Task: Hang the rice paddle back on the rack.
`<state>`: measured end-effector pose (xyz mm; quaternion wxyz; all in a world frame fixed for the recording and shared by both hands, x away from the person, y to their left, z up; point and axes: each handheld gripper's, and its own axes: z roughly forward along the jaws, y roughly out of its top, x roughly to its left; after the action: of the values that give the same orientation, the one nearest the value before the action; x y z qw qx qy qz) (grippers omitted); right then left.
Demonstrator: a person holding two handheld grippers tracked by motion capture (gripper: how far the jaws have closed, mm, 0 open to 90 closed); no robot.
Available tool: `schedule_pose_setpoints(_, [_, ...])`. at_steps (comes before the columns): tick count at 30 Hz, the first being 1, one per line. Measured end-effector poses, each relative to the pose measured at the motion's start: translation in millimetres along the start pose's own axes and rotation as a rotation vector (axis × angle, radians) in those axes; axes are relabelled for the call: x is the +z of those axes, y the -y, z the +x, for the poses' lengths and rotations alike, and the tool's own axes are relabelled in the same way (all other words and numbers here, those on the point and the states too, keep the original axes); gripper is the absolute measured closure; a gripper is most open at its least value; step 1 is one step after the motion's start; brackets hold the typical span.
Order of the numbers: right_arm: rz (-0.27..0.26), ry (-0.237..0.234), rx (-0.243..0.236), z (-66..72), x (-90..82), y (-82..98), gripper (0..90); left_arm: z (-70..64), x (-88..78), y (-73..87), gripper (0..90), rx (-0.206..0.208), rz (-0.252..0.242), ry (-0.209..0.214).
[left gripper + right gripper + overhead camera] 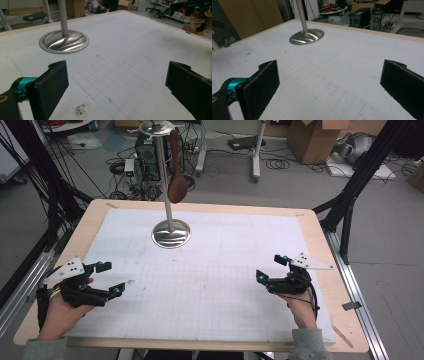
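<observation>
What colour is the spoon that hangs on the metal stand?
The spoon is dark reddish-brown, like wood. It shows best in the high view, beside the stand.

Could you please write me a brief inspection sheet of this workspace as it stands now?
Surface: white gridded mat on a wooden table; a small dark smudge near the left gripper.
Job's things: metal stand with round base upright at the far middle of the mat; brown wooden spoon hanging from its top.
Clutter: nothing seen on the mat.
Grippers: left gripper and right gripper both open, holding nothing, at the near corners.
Cables: black cable at the right gripper; tangled leads on the floor beyond the table.
Surroundings: cardboard boxes, computer tower, black frame struts.
</observation>
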<state>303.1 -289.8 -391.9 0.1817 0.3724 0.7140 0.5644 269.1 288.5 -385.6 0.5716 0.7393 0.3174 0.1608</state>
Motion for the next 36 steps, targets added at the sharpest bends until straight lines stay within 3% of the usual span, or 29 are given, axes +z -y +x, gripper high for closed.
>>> schedule_pose_setpoints(13, [-0.006, 0.011, 0.042, -16.1, -17.7, 17.8, 1.2, 1.3, -0.6, -0.5, 5.1, 0.002, -0.009, -0.001])
schedule_pose_setpoints(19, [-0.051, 0.038, 0.077, -27.9, -34.1, 23.4, 1.2, 5.3, -3.9, 0.5, 5.1, -0.006, -0.027, -0.016])
schedule_pose_setpoints(25, [-0.06, 0.046, 0.073, -33.7, -42.4, 25.9, 1.2, 9.0, -1.9, 3.9, 5.1, -0.018, -0.023, -0.026])
schedule_pose_setpoints(27, [-0.063, 0.025, 0.066, -36.9, -45.9, 28.1, 1.2, 9.0, -3.0, 3.2, 5.1, -0.017, -0.028, -0.029])
schedule_pose_setpoints(28, [-0.068, -0.009, 0.073, -40.2, -49.0, 31.0, 1.2, 9.2, -4.3, 2.7, 5.1, -0.016, -0.033, -0.031])
schedule_pose_setpoints(30, [-0.069, -0.013, 0.08, -40.9, -50.3, 32.0, 1.2, 10.1, -6.9, 2.3, 5.1, -0.016, -0.041, -0.04])
schedule_pose_setpoints(36, [-0.087, 0.036, 0.098, -48.8, -61.8, 36.4, 1.2, 15.5, -14.7, 3.3, 5.1, -0.033, -0.074, -0.069])
